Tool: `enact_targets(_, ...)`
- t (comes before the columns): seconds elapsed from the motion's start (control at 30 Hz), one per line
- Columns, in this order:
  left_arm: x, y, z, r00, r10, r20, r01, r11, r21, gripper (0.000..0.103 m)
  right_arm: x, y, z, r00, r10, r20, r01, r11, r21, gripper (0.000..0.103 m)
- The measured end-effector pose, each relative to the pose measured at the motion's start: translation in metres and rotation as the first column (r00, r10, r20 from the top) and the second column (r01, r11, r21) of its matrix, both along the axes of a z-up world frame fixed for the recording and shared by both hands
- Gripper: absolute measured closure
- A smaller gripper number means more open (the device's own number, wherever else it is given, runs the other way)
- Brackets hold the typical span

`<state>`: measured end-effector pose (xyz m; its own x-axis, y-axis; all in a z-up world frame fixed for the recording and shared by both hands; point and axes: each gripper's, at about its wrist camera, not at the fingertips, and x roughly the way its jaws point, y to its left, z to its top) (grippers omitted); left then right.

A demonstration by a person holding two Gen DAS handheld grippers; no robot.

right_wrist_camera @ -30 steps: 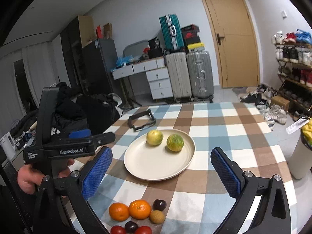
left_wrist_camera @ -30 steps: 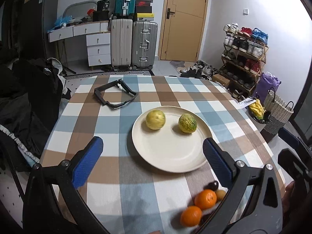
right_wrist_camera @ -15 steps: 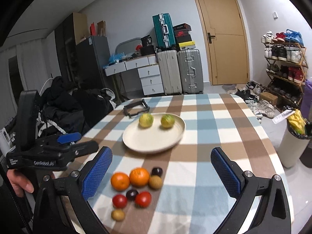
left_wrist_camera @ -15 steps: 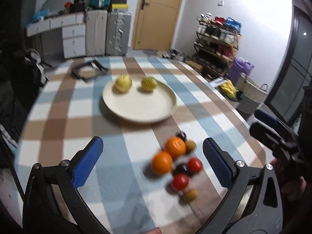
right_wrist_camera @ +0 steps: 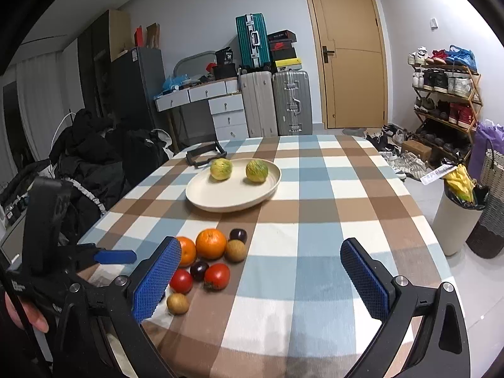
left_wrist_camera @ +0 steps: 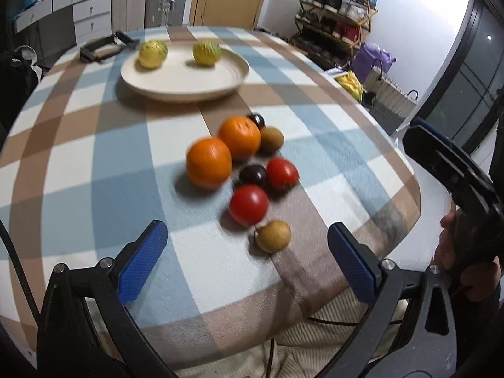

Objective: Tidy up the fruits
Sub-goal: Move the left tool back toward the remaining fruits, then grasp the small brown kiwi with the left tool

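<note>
Surface: checked cloth (right_wrist_camera: 315, 189), round edge. Plate (left_wrist_camera: 189, 89), upper left of the left view, carries two yellow-green fruits (left_wrist_camera: 152, 53), kept apart, likely the start of a sorted set. Loose pile at centre: two oranges (left_wrist_camera: 209, 162), two tomatoes (left_wrist_camera: 249, 204), two dark plums (left_wrist_camera: 253, 174), two brown kiwis (left_wrist_camera: 273, 235), touching or just beside one another, unsorted. Left gripper (left_wrist_camera: 245, 258): jaws wide apart, empty, aimed at the pile. Right gripper (right_wrist_camera: 258, 280): jaws wide apart, empty, held above the near edge.
</note>
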<state>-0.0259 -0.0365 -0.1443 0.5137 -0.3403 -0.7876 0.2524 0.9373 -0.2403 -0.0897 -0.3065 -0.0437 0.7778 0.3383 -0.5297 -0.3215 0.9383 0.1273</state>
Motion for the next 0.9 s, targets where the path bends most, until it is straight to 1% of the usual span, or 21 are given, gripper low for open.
enact_targets(0.03,0.000,-0.003,-0.002,1.000,-0.006,-0.007,0.006,1.000,-0.002,0.003,-0.001,0.000,-0.001,1.000,-0.001,-0.002,0.001,1.000,-0.004,0.000)
enact_targets(0.13,0.004,-0.007,-0.007,1.000,-0.019,-0.018,0.019,1.000,-0.001,0.015,-0.004,0.001,-0.004,1.000,0.000,-0.008,-0.001,1.000,-0.021,0.000)
enact_targets(0.2,0.006,-0.009,-0.010,0.999,-0.033,-0.033,0.032,0.999,-0.008,0.029,-0.005,0.001,-0.005,1.000,0.000,-0.011,0.000,1.000,-0.023,0.000)
enact_targets(0.23,0.007,-0.010,-0.011,0.998,-0.040,-0.043,0.039,0.999,-0.016,0.033,-0.005,0.001,-0.006,1.000,0.000,-0.014,0.000,1.000,-0.021,0.000)
enact_targets(0.3,0.009,-0.010,-0.013,0.997,-0.046,-0.057,0.044,0.999,-0.028,0.053,-0.006,0.000,-0.007,1.000,-0.003,-0.018,0.003,1.000,-0.019,0.000)
enact_targets(0.33,0.010,-0.009,-0.014,0.997,-0.044,-0.063,0.042,0.999,-0.028,0.056,-0.006,-0.001,-0.008,1.000,-0.004,-0.020,0.004,1.000,-0.017,0.000)
enact_targets(0.37,0.010,-0.008,-0.013,0.997,-0.040,-0.062,0.038,0.999,-0.031,0.063,-0.005,-0.001,-0.009,1.000,-0.005,-0.023,0.005,1.000,-0.016,0.000)
enact_targets(0.4,0.011,-0.006,-0.013,0.997,-0.041,-0.065,0.038,0.998,-0.050,0.072,-0.005,-0.002,-0.010,1.000,-0.007,-0.024,0.007,1.000,-0.015,0.000)
enact_targets(0.43,0.012,-0.004,-0.014,0.996,-0.046,-0.075,0.041,0.997,-0.070,0.076,-0.006,-0.001,-0.010,1.000,-0.009,-0.025,0.008,1.000,-0.015,0.000)
enact_targets(0.47,0.012,-0.003,-0.014,0.996,-0.047,-0.082,0.041,0.996,-0.077,0.078,-0.006,-0.001,-0.011,1.000,-0.011,-0.027,0.010,1.000,-0.014,0.000)
enact_targets(0.67,0.012,0.005,-0.012,0.997,-0.030,-0.071,0.024,0.997,-0.076,0.078,-0.005,0.000,-0.015,0.999,-0.007,-0.040,0.007,1.000,-0.012,0.000)
enact_targets(0.8,0.008,0.015,-0.005,0.998,-0.023,-0.051,0.018,0.995,-0.101,0.078,-0.005,0.003,-0.016,0.999,0.011,-0.053,-0.011,1.000,0.002,0.000)
enact_targets(0.9,0.007,0.027,0.001,0.999,-0.022,-0.045,0.016,0.991,-0.133,0.078,0.000,0.008,-0.021,0.994,0.045,-0.098,-0.043,0.999,0.024,0.000)
